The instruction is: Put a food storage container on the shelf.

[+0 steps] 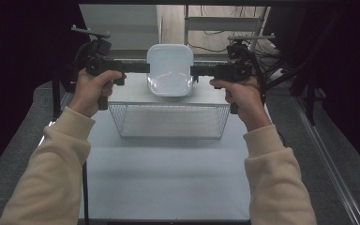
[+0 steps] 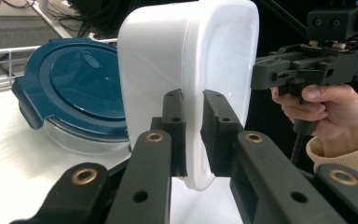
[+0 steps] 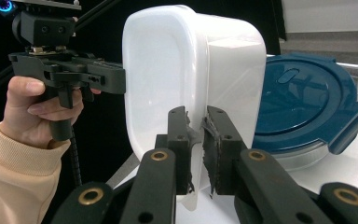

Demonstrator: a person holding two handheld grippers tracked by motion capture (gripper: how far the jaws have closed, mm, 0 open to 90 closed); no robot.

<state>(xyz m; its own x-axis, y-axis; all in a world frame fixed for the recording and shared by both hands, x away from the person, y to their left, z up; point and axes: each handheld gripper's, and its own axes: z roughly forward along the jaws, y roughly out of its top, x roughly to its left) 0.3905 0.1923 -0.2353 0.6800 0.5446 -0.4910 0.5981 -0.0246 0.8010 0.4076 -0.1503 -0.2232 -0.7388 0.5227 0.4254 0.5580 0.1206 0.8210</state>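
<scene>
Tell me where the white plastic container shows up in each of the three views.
High view: white container top centre, above the wire basket, between both grippers.
Left gripper view: centre, rim pinched by the jaws.
Right gripper view: centre, rim pinched.
Shared landmark: blue-lidded container behind it in both gripper views.

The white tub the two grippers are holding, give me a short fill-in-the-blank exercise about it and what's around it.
1. The white tub is gripped by its rim on ____ sides, by the left gripper and the right gripper.
2. The round glass container on the table has a lid coloured ____.
3. In the high view, a ____ basket sits on the table in front of the tub.

Missing words: two (both); blue; wire
</scene>
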